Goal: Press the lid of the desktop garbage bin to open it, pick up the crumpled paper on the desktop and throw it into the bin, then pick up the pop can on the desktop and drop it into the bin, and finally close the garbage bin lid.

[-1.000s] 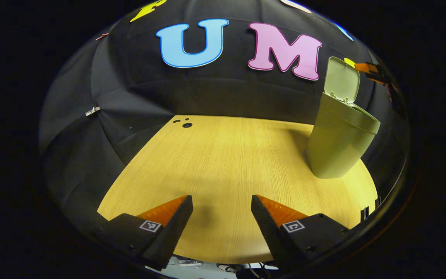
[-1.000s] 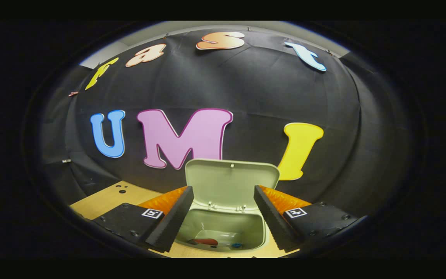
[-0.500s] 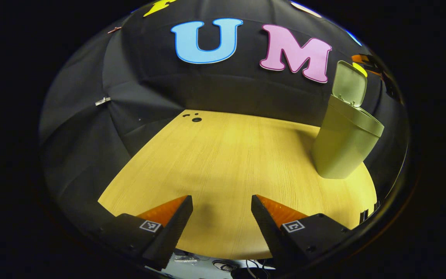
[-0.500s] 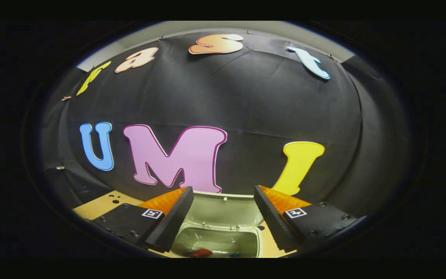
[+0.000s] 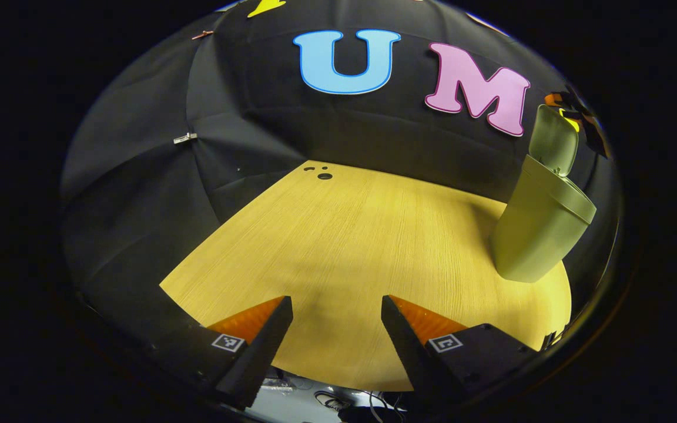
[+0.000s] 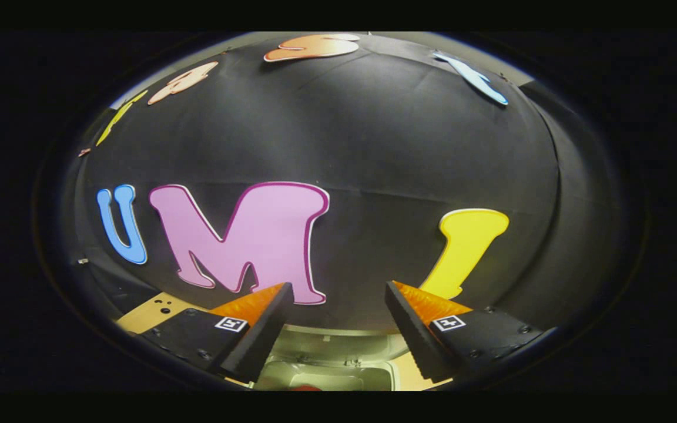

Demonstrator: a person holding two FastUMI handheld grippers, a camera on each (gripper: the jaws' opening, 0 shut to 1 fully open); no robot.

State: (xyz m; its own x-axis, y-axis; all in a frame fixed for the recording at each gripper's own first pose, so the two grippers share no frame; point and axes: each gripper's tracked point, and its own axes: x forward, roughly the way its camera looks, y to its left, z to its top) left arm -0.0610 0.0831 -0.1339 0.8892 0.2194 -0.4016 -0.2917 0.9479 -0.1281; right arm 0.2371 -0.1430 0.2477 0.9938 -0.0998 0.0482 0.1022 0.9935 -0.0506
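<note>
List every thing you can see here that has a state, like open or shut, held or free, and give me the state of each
garbage bin: upright on the desk, open.
bin lid: raised, standing up at the back.
left gripper: open, empty, over the desk.
right gripper: open, empty, above the bin's opening.
red item: lying inside the bin, too cut off to identify.

Left view low over table (image 5: 374, 235); right view above bin (image 6: 338, 367); both share bin
</note>
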